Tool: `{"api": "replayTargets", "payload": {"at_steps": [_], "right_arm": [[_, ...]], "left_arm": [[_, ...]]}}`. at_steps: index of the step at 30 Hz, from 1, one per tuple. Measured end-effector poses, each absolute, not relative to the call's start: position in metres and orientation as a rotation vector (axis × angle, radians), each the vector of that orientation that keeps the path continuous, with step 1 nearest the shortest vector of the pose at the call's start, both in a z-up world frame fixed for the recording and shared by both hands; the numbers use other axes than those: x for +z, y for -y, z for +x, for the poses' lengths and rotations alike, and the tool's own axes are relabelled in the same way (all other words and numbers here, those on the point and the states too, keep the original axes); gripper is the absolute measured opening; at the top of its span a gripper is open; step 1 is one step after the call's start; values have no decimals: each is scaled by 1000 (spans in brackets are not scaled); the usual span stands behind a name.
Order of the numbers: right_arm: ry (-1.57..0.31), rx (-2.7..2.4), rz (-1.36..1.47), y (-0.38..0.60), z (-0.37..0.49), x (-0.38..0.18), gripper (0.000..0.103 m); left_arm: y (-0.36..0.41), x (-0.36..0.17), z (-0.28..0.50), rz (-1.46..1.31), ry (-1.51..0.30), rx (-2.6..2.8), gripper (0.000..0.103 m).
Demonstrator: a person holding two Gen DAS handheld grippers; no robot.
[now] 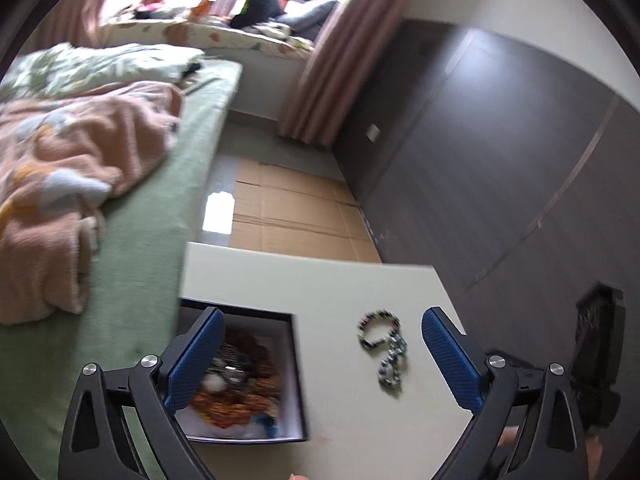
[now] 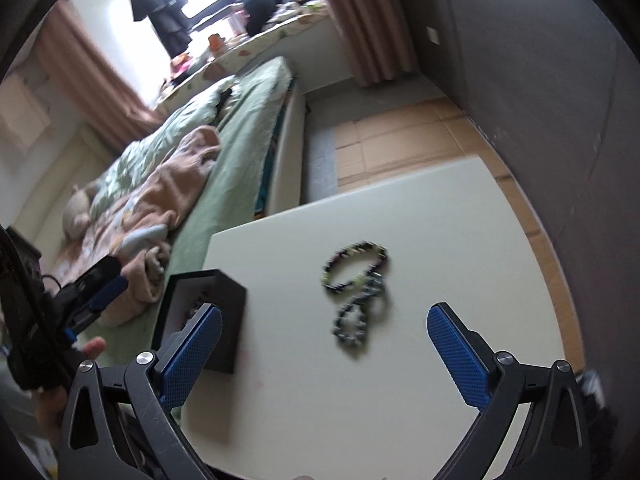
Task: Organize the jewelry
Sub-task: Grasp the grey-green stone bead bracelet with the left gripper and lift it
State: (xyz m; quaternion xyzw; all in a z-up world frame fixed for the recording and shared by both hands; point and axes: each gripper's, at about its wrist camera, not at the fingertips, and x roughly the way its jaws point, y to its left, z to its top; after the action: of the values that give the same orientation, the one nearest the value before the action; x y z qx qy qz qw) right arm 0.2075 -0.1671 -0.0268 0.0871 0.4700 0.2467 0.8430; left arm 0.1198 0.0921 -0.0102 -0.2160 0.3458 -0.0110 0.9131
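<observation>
Left wrist view: the left gripper is seen with its jaws spread wide and nothing between the pads. A beaded bracelet, coiled in two loops, is found lying on the white table, ahead of the gripper and nearer the right-hand finger than the left. Its long axis is observed to run roughly along the gripper's pointing line, the larger loop at the far end and the smaller at the near end. An open jewelry box, dark-walled and white-lined, is noted at the table's left edge, partly hidden by the left-hand finger; mixed beads and trinkets are seen inside. A bed with a green sheet is recorded just beside the table.

Right wrist view: the right gripper is likewise seen fully spread and empty. The same bracelet is found almost centred between the fingers, a little beyond their tips, its long axis again pointing away from the camera. The box is seen to the left, behind the left-hand finger. The left gripper and a hand are partly visible at the left border.

Judgement: the bracelet is not yet grasped. The right gripper is judged the better aligned; a straight descent is called for, the pads closing across the narrow width of the loops.
</observation>
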Motion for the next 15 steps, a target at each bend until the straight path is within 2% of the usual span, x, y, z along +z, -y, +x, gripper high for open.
{"api": "replayTargets", "payload": {"at_steps": [7,15], "right_arm": [[-1036,427,305,212,220,-41,103],[-1049,342,316,238,226,-51,103]], "left_arm": [[-41,-27,144,-320,-772,-81,99],[2,-51,170,-219,-854,-107,97]]}}
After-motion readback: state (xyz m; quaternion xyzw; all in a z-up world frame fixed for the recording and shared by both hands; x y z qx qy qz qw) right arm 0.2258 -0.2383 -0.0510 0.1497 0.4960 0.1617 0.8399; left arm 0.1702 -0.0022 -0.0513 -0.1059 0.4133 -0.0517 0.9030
